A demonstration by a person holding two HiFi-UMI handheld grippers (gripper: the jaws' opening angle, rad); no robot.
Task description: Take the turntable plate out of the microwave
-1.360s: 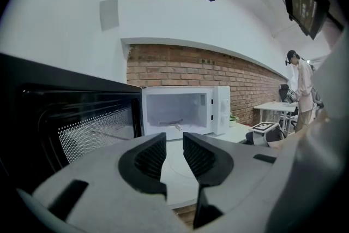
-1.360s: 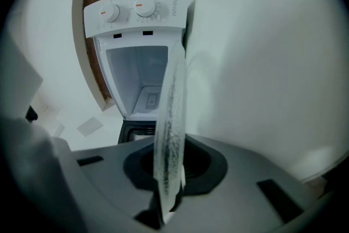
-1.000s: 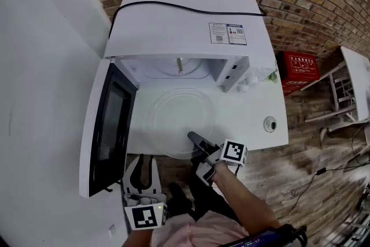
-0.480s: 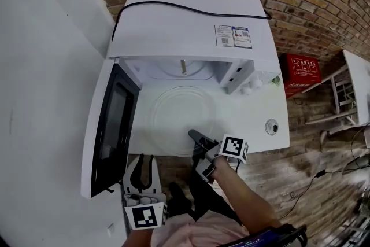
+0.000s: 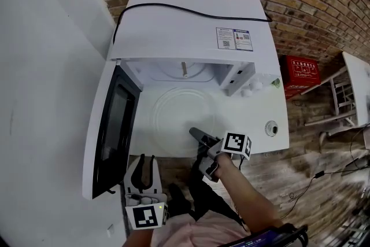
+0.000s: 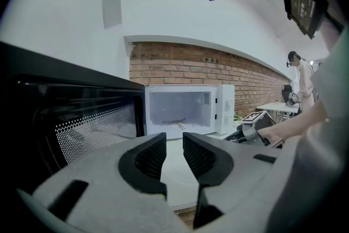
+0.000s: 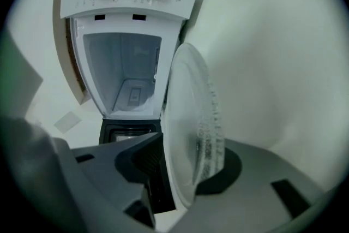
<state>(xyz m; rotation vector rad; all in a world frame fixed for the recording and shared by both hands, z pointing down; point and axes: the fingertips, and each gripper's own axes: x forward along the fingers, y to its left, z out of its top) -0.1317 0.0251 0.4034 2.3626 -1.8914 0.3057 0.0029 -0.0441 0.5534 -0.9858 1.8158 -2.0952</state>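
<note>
Plate: the turntable plate (image 5: 180,115) lies on the table (image 5: 257,118) outside the microwave (image 5: 191,20), near the front edge.
Right gripper (image 7: 180,166): jaws just opening, plate rim loose between them.
Left gripper (image 6: 173,153): narrowly parted, empty.
Risk: snag that rim as you withdraw and you drag the plate off.

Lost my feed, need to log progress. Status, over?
Left gripper open, empty, clear of the work. Right gripper jaws just opening, plate rim between them. Plate out of microwave, flat on table. Nothing in the way.
</note>
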